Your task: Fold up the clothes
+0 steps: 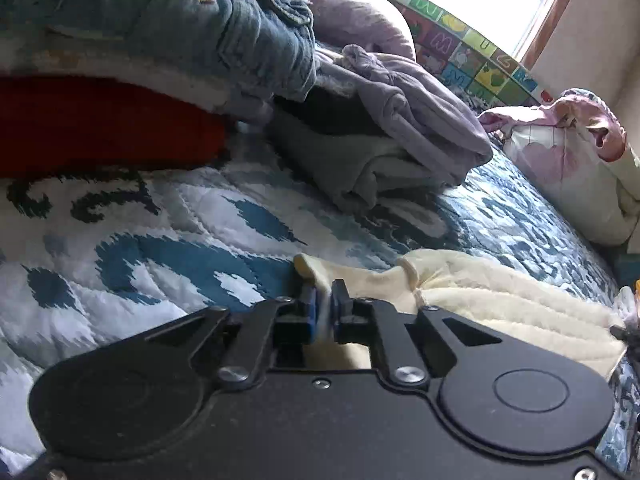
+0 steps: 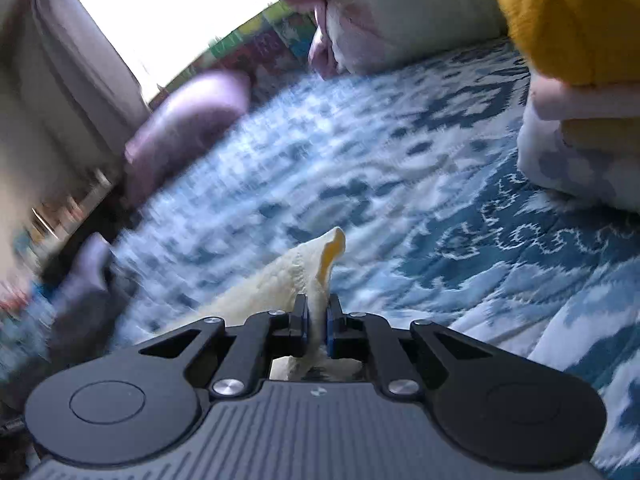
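A cream fleece garment [image 1: 480, 296] lies on the blue-and-white quilted bedspread [image 1: 160, 240]. My left gripper [image 1: 325, 304] is shut on an edge of it, low over the bed. My right gripper [image 2: 317, 316] is shut on another edge of the same cream garment [image 2: 280, 280], whose corner sticks up between the jaws. The right wrist view is blurred with motion.
A stack of folded clothes stands at the back left: denim [image 1: 200, 12], a red piece [image 1: 100, 124], grey and lilac pieces [image 1: 400, 136]. A pink-and-white bundle [image 1: 568, 160] lies at right. A yellow knit [image 2: 572, 16] and a pillow [image 2: 400, 12] lie ahead of the right gripper.
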Available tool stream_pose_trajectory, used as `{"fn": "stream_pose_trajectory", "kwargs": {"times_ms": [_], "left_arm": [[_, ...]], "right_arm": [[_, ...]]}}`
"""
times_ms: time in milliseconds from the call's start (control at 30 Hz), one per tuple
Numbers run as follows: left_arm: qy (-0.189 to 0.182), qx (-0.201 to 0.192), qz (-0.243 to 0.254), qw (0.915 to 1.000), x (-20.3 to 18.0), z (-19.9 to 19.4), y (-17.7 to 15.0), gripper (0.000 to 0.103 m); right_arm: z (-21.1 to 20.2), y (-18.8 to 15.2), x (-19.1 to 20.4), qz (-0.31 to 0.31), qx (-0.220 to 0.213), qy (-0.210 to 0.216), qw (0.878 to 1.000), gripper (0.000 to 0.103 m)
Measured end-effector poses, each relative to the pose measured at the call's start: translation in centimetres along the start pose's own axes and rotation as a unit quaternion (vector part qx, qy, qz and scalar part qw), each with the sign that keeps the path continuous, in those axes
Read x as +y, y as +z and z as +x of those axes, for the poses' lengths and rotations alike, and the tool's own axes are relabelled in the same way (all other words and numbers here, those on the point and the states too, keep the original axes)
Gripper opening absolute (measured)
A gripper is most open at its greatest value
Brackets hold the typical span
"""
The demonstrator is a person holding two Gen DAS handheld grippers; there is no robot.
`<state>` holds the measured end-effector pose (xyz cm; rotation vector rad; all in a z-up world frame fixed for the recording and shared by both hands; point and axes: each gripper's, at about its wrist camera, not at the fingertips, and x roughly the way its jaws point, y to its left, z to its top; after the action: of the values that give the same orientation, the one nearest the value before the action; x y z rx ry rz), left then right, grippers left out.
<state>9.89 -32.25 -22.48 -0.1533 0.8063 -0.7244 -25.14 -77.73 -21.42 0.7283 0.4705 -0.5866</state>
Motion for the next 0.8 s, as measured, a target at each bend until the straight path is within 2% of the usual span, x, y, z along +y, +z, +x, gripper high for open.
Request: {"fn": "stream_pose_trajectory", "kwargs": {"times_ms": [67,200,267,300,367,433,467,500,567,700,733,800], "left_arm": [[0.011,-0.003,0.020,0.9997,-0.3,-0.8,0.4,0.017],[0.020,-0.002,0.027,0.9994,0.0,-1.3,0.1,0.019],[0.024,-0.010,0.033,0.9991,0.0,-2.2,0.3,0.025],[0.028,-0.019,0.038,0.9987,0.0,-2.9,0.5,0.026],[0.029,-0.033,0.036,0.9984,0.1,-4.0,1.0,0.026],[0.010,-0.045,0.048,0.9978,-0.5,-5.6,1.1,0.025],[-0.001,-0.049,0.057,0.9971,-1.0,-6.3,1.1,0.025],[-0.011,-0.050,0.070,0.9962,-1.8,-6.9,0.8,0.025],[-0.031,-0.050,0.095,0.9938,-3.2,-8.1,0.1,0.025],[-0.065,-0.034,0.149,0.9861,-6.7,-9.9,-2.9,0.024],[-0.054,-0.018,0.156,0.9861,-7.2,-9.5,-3.7,0.024],[-0.032,0.013,0.169,0.9850,-8.1,-8.6,-5.2,0.024]], "right_arm": [[1.0,-0.3,0.7,-0.027,0.015,-0.017,0.999,0.011],[0.8,0.2,0.8,-0.027,0.007,-0.021,0.999,0.011],[0.5,0.3,0.8,-0.020,0.009,-0.029,0.999,0.016],[-0.1,0.4,0.9,-0.018,0.006,-0.031,0.999,0.021],[-1.4,0.5,1.4,-0.020,-0.003,-0.031,0.999,0.024],[-2.9,0.5,2.6,-0.055,0.000,-0.021,0.998,0.024],[-3.7,0.3,3.8,-0.098,0.010,-0.019,0.995,0.024],[-4.6,-0.1,5.3,-0.154,0.024,-0.019,0.988,0.024],[-6.2,-0.7,8.2,-0.262,0.051,-0.019,0.964,0.022],[-10.8,0.4,11.4,-0.377,0.080,-0.025,0.922,0.021],[-11.9,1.0,11.8,-0.398,0.084,-0.030,0.913,0.021],[-14.5,2.1,12.2,-0.449,0.103,-0.046,0.886,0.021]]}}
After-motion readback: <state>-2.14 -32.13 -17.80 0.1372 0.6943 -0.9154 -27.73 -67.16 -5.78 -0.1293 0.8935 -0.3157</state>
